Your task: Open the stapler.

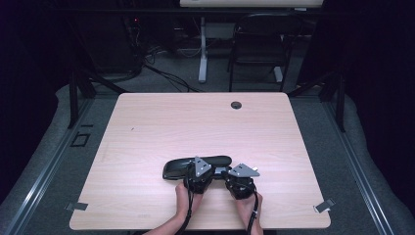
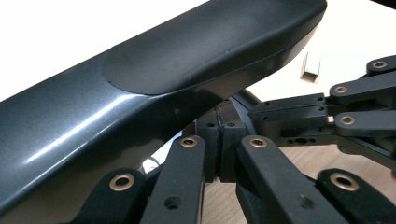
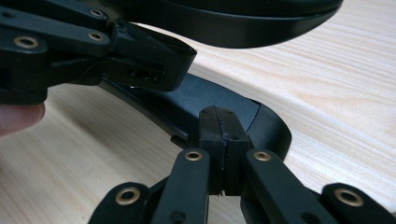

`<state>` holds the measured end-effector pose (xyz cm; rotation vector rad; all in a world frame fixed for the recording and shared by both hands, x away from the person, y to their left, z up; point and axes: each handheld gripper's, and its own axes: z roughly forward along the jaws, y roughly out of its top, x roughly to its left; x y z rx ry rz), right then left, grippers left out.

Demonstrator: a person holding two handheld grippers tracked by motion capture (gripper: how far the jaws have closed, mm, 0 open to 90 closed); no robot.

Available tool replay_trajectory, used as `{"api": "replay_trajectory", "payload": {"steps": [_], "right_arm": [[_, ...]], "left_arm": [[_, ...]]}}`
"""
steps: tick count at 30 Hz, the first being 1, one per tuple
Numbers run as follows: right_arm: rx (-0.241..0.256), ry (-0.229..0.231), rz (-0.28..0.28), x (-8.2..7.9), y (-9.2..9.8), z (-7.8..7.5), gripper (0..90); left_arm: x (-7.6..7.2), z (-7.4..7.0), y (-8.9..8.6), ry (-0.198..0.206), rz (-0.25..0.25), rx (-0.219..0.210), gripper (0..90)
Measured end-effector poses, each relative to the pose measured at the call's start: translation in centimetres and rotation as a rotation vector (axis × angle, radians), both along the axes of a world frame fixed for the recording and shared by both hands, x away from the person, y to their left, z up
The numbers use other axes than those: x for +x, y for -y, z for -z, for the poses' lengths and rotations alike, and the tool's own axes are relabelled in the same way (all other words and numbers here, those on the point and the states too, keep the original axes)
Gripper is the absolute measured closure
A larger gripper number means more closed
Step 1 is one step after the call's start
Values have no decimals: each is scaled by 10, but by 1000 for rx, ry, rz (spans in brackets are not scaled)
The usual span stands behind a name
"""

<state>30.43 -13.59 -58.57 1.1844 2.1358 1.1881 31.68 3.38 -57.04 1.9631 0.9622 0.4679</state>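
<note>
Two hand-held grippers meet at one dark, glossy, elongated object (image 1: 195, 166) lying on the desk (image 1: 161, 127), just ahead of both of them; it looks like a spectacle case, though I cannot be sure. The left hand-held gripper (image 2: 219, 140) has its jaws pressed together beneath the object's curved upper shell (image 2: 154, 79); whether they pinch an edge of it cannot be told. The right hand-held gripper (image 3: 220, 140) likewise has its jaws together against the lower part (image 3: 224, 109), with the left one just beyond it. Judging by the gap between shell and base, opening seems under way; emptying or closing remains.
</note>
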Motion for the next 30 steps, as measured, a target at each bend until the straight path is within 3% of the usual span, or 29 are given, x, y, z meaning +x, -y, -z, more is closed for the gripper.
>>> {"api": "replay_trajectory", "payload": {"steps": [2,9,14,30], "right_arm": [[-14,-13,4,4,0,-2,900],[-27,13,13,5,-3,0,900],[-17,13,26,4,-4,1,900],[-13,10,14,4,-4,1,900]], "left_arm": [[1,0,0,-4,-2,-3,900],[2,1,0,-11,-8,-3,900],[3,1,3,-34,-14,-32,900],[3,2,9,-19,-18,-78,900]]}}
